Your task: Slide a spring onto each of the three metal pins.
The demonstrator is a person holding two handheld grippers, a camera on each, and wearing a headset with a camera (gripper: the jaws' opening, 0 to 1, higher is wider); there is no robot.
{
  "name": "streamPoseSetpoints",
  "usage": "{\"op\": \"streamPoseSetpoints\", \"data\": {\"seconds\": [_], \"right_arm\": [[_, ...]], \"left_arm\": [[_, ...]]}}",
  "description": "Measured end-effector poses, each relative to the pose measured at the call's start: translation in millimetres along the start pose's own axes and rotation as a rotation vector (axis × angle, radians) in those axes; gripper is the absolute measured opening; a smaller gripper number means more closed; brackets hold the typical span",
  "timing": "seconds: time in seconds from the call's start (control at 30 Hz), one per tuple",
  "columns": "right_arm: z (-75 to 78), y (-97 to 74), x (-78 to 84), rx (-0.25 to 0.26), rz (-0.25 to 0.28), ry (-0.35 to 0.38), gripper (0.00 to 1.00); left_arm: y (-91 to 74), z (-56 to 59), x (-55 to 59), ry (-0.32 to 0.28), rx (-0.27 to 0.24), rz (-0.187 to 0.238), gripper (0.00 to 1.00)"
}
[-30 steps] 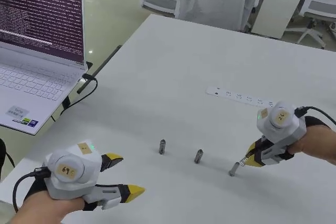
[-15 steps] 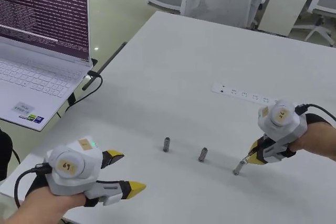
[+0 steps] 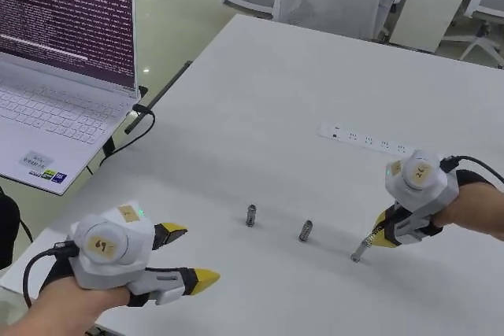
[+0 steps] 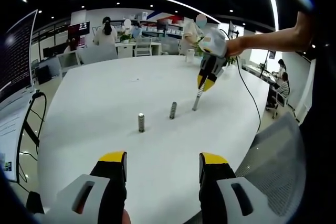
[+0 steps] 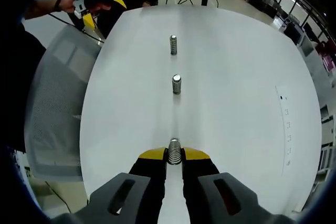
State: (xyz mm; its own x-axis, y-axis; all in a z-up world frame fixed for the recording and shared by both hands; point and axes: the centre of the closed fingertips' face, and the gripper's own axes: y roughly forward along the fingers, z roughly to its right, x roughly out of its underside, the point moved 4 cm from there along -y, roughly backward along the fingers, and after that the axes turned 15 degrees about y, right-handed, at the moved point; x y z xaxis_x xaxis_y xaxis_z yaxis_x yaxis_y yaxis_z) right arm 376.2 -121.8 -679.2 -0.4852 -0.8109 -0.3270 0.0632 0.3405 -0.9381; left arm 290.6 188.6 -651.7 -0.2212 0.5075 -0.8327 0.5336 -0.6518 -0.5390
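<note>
Gripping spring (image 5: 174,157) between closed fingers, right gripper (image 5: 174,153) points along pin row. Right gripper view gives spring end-on. Head view gives its slant down to tilted third pin (image 3: 357,255) on white worktop (image 3: 276,116); how far it is seated cannot be told. Middle pin (image 3: 305,230) and left pin (image 3: 251,215) stand upright, each carrying a spring. Left gripper (image 3: 190,255) has fingers wide apart, empty, near worktop edge.
</note>
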Motion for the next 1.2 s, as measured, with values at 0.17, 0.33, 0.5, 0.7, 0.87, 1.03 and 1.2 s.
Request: {"op": "streamPoseSetpoints", "data": {"seconds": [0.17,0.33,0.5,0.7,0.87,1.03,1.2], "right_arm": [[0.5,2.3,-0.3,-0.002,-0.004,-0.002,0.08],[-0.5,5.0,-1.6,-0.005,-0.011,-0.01,0.08],[0.0,10.9,-0.6,-0.001,-0.03,-0.023,0.09],[0.8,18.3,1.4,0.01,-0.051,-0.035,0.09],[2.2,22.2,0.9,0.011,-0.057,-0.037,0.09],[3.5,28.3,1.3,0.013,-0.07,-0.042,0.09],[2.8,33.9,2.1,0.011,-0.077,-0.041,0.09]], "left_arm": [[-0.3,0.5,0.6,-0.003,0.0,-0.002,0.5],[-0.8,-0.1,1.4,-0.008,-0.002,-0.002,0.5],[-1.0,-1.0,1.6,-0.008,-0.004,-0.004,0.5],[-0.9,-2.4,1.7,-0.009,-0.008,-0.003,0.5],[-1.6,-2.8,3.3,-0.012,-0.009,-0.004,0.5],[-2.5,-3.0,5.3,-0.017,-0.01,-0.006,0.49],[-3.3,-3.2,5.7,-0.018,-0.013,-0.008,0.49]]}}
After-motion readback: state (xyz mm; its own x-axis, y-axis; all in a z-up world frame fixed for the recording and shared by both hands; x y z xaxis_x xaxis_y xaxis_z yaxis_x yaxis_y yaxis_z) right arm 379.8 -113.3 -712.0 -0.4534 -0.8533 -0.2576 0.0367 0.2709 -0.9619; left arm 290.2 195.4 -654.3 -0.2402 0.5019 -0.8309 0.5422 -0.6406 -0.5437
